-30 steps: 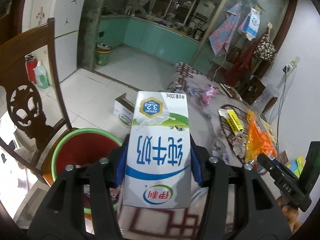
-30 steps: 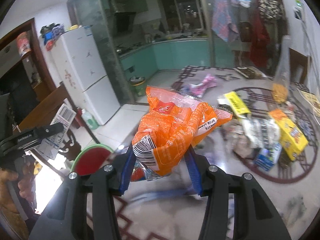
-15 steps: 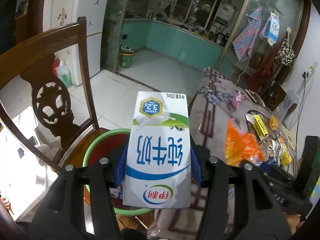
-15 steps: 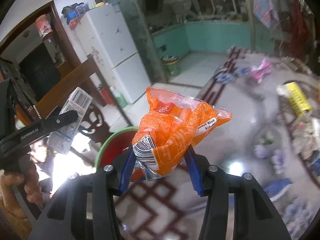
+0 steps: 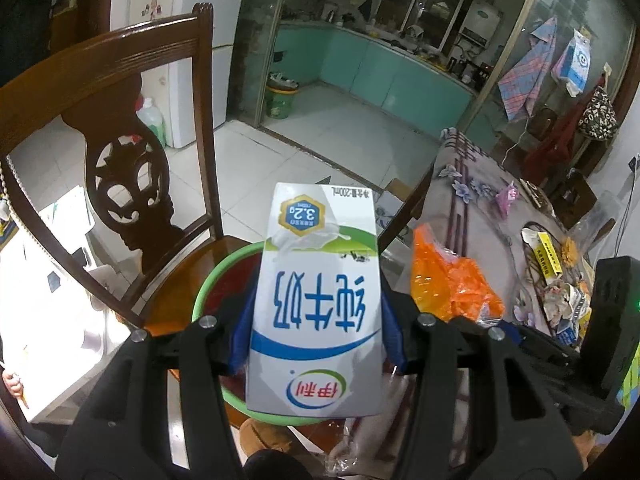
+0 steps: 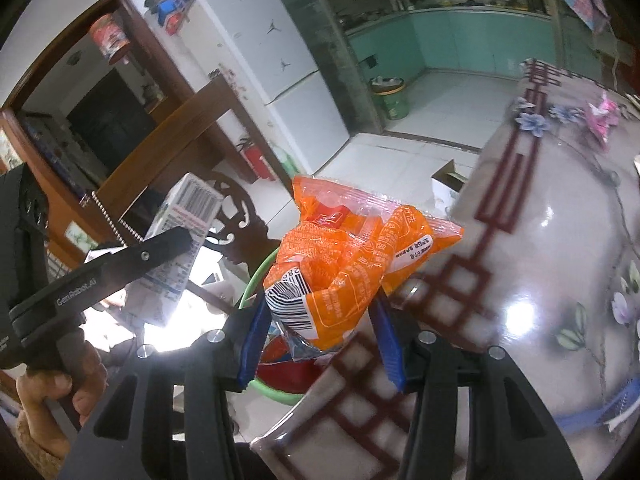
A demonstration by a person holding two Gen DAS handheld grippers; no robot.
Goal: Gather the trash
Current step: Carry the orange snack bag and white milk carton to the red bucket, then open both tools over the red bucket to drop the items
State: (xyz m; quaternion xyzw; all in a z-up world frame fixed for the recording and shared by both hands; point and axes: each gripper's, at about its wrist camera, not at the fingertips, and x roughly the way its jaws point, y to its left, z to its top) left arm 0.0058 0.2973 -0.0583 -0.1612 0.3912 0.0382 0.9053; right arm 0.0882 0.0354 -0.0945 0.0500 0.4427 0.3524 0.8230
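- I'm looking into a home dining room: carved wooden chair, white fridge.
- Beyond it I see a kitchen with teal cabinets, tiled floor.

White-tiled floor runs past a carved wooden chair to teal kitchen cabinets

The left tool grips a white milk carton between its blue pads, above a green-rimmed red basin on a wooden chair. An orange wrapper hangs at right, near the cluttered tabletop.
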